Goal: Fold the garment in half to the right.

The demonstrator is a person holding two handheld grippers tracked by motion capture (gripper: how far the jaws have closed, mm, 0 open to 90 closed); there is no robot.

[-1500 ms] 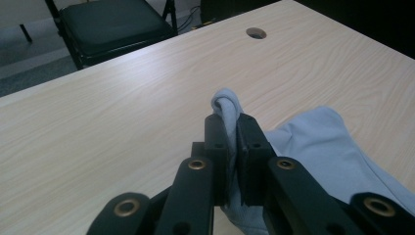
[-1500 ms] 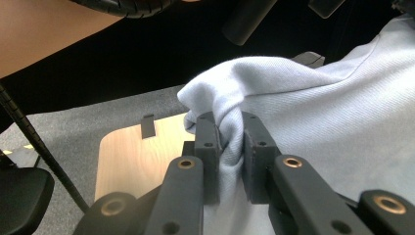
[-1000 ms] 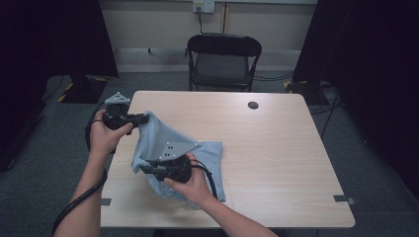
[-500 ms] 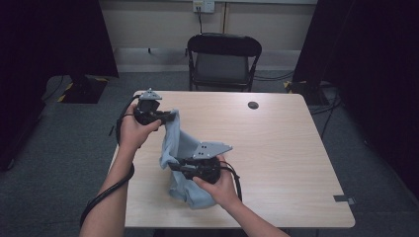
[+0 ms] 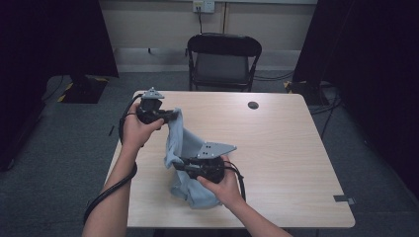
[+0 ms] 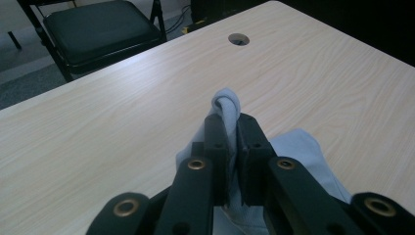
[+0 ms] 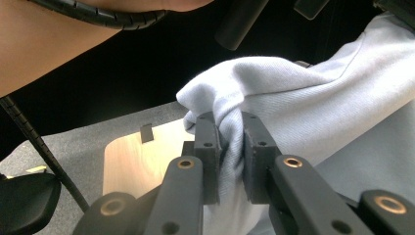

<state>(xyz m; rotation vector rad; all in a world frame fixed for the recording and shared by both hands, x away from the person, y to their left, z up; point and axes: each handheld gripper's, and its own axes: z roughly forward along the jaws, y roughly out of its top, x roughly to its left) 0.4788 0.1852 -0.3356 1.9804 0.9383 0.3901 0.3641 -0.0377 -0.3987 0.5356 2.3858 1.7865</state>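
From the high view, I saw the desk [image 5: 276, 148] with a pale blue cloth [image 5: 184, 143] bunched near its left edge, partly lifted off the wood. My left claw [image 5: 170, 114] sat by the far-left corner, clamped on the cloth's upper end. My right claw [image 5: 179, 164], nearer the front edge, was clamped on a lower fold, and the rest of the cloth sagged onto the desk.

In the left gripper view, the claw [image 6: 232, 115] pinched a rolled edge of cloth [image 6: 226, 105] between closed jaws, above bare desk [image 6: 122, 127].

In the right gripper view, the claw [image 7: 229, 125] squeezed a thick gather of cloth [image 7: 274, 93].

I judged the cloth soft, light and limp, prone to slipping; edges and corners seemed the best places to hold.
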